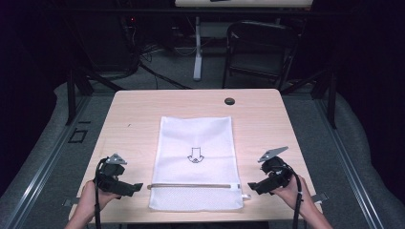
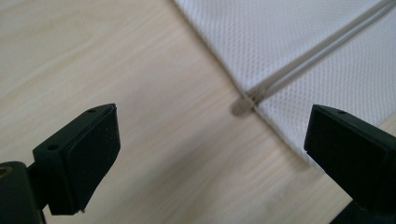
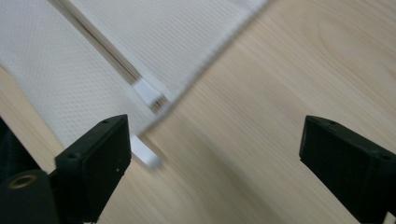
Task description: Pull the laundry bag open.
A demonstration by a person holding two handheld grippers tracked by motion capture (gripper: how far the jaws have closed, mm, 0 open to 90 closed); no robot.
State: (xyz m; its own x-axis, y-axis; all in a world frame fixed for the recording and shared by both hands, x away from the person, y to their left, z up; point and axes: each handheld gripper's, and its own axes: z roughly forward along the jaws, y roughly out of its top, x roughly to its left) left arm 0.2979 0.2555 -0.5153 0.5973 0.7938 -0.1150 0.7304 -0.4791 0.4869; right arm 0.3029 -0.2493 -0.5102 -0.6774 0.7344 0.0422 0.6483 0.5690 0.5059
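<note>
High view: the white mesh bag (image 1: 196,162) lies flat at the middle of the table (image 1: 133,109), its near hem at the table's front edge, with bare wood on both sides. A small dark disc (image 1: 229,101) sits near the far edge, well apart from the bag. A folding chair (image 1: 260,47) stands beyond the table. The left gripper (image 1: 136,187) hovers just off the zipper's (image 1: 191,186) left end, jaws spread wide, nothing between them. The right gripper (image 1: 252,187) faces the zipper's right end, jaws likewise wide and empty.
</note>
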